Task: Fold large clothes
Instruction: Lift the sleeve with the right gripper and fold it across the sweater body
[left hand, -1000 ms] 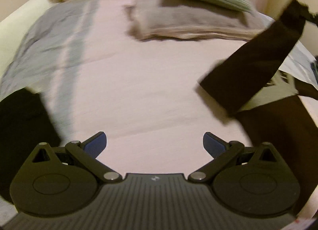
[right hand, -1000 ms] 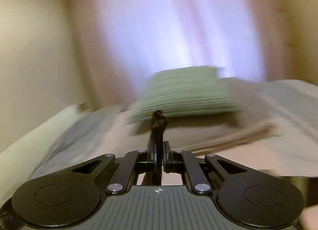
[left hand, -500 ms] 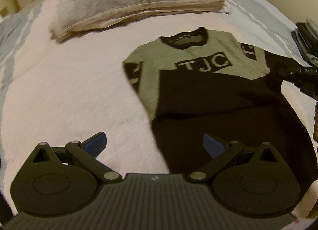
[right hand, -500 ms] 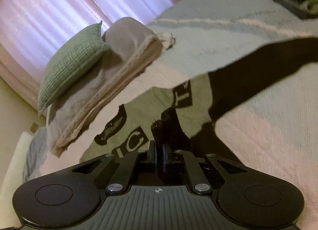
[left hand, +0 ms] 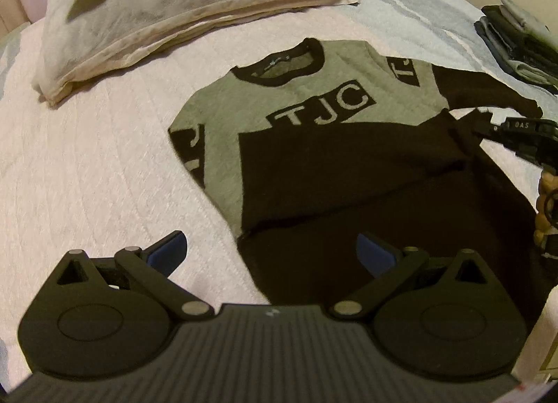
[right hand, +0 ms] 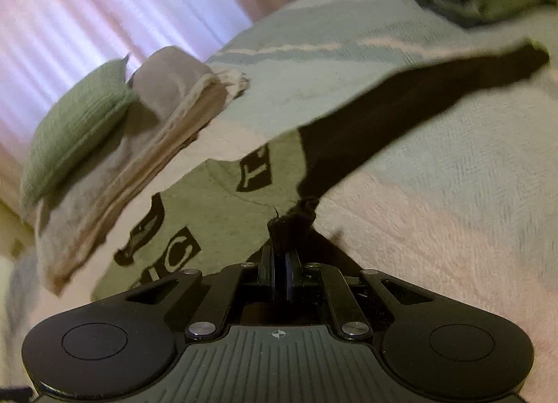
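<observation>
While the left gripper (left hand: 270, 251) hangs with its blue-padded fingers (left hand: 167, 249) spread wide and holding nothing, it has come lower over the bed than half a second ago, so the sweater (left hand: 314, 117) fills more of the left wrist view. One sweater lies on the pink quilt (left hand: 87, 166), grey across the chest with black "TJC" lettering and black below. Its left sleeve is folded across the body, and its hem reaches down between the spread fingers at the bottom of the frame.

The right gripper (right hand: 280, 265) has its fingers pressed together on a bunched bit of the black fabric. In the left wrist view that gripper (left hand: 523, 134) shows at the right edge, touching the sweater's side. The right sleeve (right hand: 418, 106) stretches out flat toward the upper right of the right wrist view; half a second ago it lay much the same.

Beyond the sweater, at the upper left in both views, one green cushion (right hand: 76, 124) sits on one stack of folded beige bedding (left hand: 174, 19). One pile of folded dark clothes (left hand: 519, 44) lies in the upper right corner, and curtains (right hand: 122, 2) hang behind.
</observation>
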`<action>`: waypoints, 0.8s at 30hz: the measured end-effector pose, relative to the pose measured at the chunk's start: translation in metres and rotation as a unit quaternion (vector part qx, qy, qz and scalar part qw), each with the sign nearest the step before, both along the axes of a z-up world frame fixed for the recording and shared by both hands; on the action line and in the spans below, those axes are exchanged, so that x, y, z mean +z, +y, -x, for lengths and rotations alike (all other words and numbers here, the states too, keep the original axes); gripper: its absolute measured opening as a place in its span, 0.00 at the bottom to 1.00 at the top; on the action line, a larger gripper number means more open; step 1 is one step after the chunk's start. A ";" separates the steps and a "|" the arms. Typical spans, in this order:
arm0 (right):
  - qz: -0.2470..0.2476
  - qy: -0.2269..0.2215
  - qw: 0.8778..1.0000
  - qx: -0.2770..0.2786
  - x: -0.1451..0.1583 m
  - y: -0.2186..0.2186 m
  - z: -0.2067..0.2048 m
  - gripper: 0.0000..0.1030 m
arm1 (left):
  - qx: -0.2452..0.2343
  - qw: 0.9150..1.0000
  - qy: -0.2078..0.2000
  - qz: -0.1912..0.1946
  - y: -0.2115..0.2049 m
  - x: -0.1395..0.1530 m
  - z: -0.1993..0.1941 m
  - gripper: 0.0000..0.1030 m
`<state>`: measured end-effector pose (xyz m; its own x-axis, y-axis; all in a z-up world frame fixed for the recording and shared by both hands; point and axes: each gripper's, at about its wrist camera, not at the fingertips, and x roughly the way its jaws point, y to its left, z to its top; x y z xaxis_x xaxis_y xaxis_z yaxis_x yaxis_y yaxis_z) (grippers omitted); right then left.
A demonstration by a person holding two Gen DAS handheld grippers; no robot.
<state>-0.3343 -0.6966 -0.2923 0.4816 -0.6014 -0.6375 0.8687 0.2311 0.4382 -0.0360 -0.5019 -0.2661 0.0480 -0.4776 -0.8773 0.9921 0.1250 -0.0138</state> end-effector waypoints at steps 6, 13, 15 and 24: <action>0.045 0.060 0.985 0.153 -0.007 0.023 -0.062 0.14 | 0.003 1.000 0.000 -0.014 0.013 -0.008 -0.010 0.99; 0.005 0.043 0.989 0.143 -0.011 0.029 -0.059 0.41 | 0.014 1.000 0.004 -0.015 0.020 -0.009 -0.016 0.99; 0.014 0.031 0.987 0.159 -0.007 0.031 -0.058 0.41 | 0.016 1.000 0.006 -0.014 0.019 -0.010 -0.013 0.99; -0.039 0.000 0.991 0.131 -0.010 0.007 -0.033 0.41 | 0.004 1.000 0.008 -0.019 0.004 -0.013 0.013 0.99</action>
